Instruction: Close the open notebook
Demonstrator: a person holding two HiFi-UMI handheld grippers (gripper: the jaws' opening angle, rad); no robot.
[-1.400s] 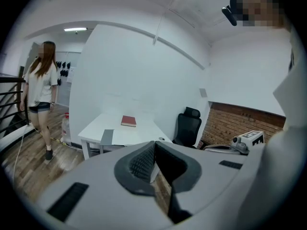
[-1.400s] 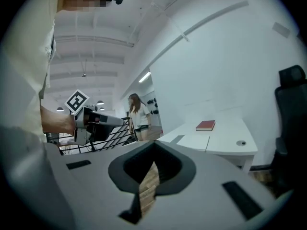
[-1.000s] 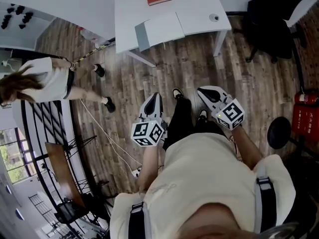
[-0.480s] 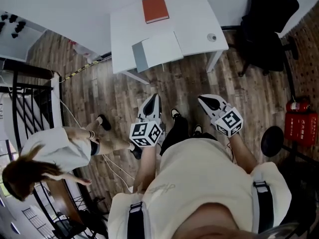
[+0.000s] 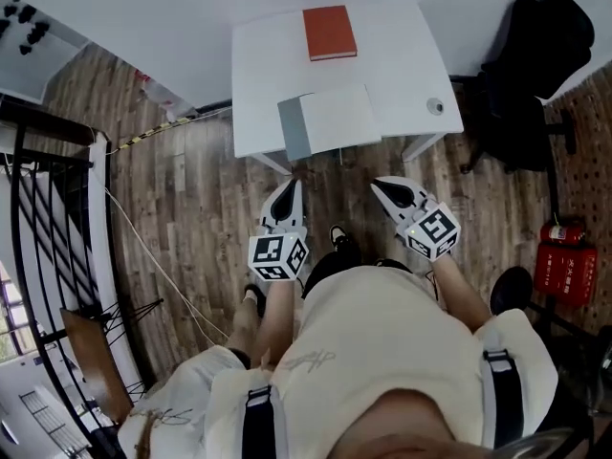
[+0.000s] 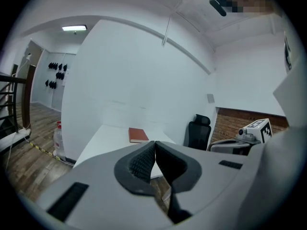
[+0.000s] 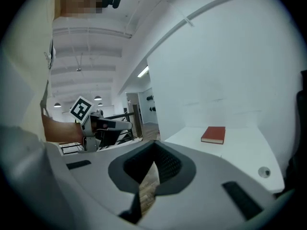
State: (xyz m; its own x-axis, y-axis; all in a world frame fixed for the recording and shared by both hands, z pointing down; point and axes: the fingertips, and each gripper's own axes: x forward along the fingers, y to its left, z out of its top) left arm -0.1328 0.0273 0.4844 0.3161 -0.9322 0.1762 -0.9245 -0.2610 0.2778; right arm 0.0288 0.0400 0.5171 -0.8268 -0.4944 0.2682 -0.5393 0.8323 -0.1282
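In the head view the open notebook (image 5: pixel 330 120) lies at the front edge of a white table (image 5: pixel 263 75), its grey cover to the left and a white page to the right. A shut red book (image 5: pixel 329 32) lies behind it; this red book (image 6: pixel 139 135) also shows in the left gripper view, and the red book (image 7: pixel 214 134) in the right gripper view. My left gripper (image 5: pixel 291 185) and right gripper (image 5: pixel 381 186) hang over the wooden floor just short of the table. Both are shut with nothing between the jaws. The left gripper (image 6: pixel 155 144) and right gripper (image 7: pixel 153 148) point towards the table.
A small round disc (image 5: pixel 435 106) sits on the table's right side. A black office chair (image 5: pixel 535 65) stands right of the table, with a red fire extinguisher (image 5: pixel 564 266) and a black stool (image 5: pixel 510 290) lower right. A black railing (image 5: pixel 48 228) runs along the left. Another person in white (image 5: pixel 177 404) is at bottom left.
The person in white has walked from the left side down to the bottom left. The table and notebook have shifted right and lie a little nearer in view. Both grippers stay shut.
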